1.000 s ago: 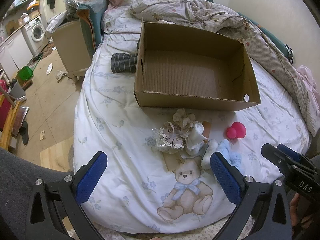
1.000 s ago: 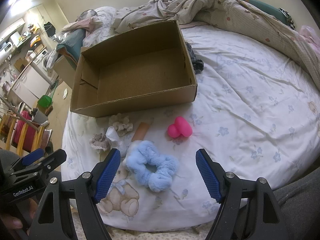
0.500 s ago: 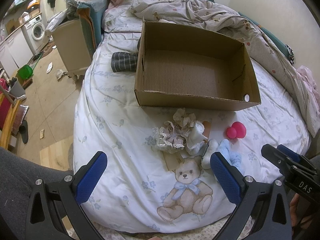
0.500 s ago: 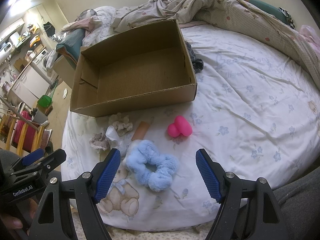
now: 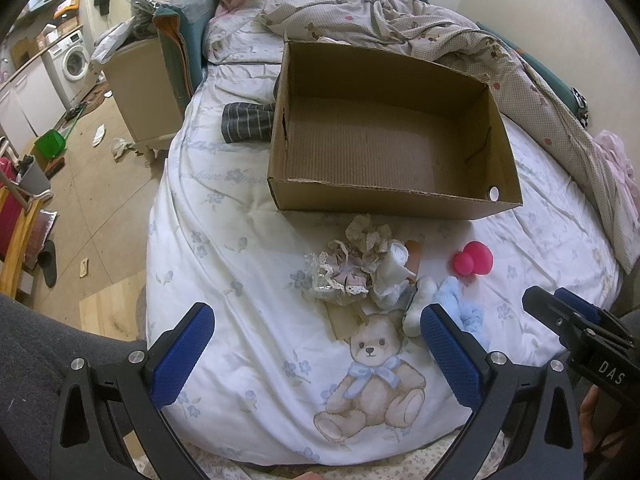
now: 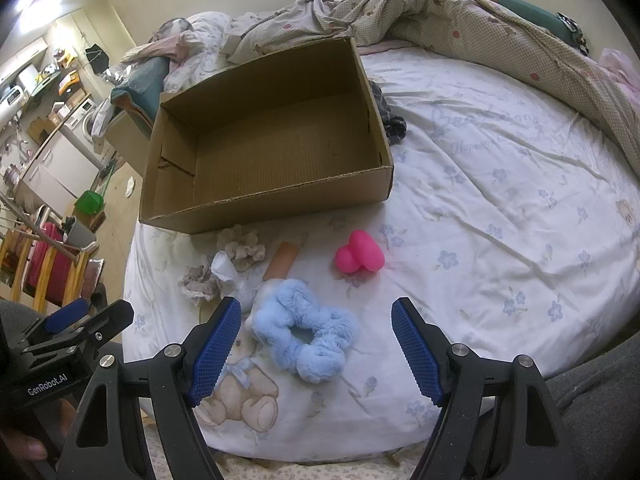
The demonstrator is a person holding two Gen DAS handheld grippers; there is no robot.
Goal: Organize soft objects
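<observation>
Box (image 5: 394, 200) matt corrugated cardboard; blue scrunchie (image 6: 306, 336) fluffy plush; pink toy (image 6: 360, 257) smooth, glossy; bedsheet (image 6: 500, 216) printed cloth.

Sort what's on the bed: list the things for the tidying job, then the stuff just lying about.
For the job:
cardboard box
blue fluffy scrunchie
pink soft toy
beige scrunchies
white cloth

Lying about:
striped dark garment
rumpled quilt
green dustpan

Blue fluffy scrunchie (image 6: 306, 338) lies before empty box (image 6: 264, 140)
</observation>
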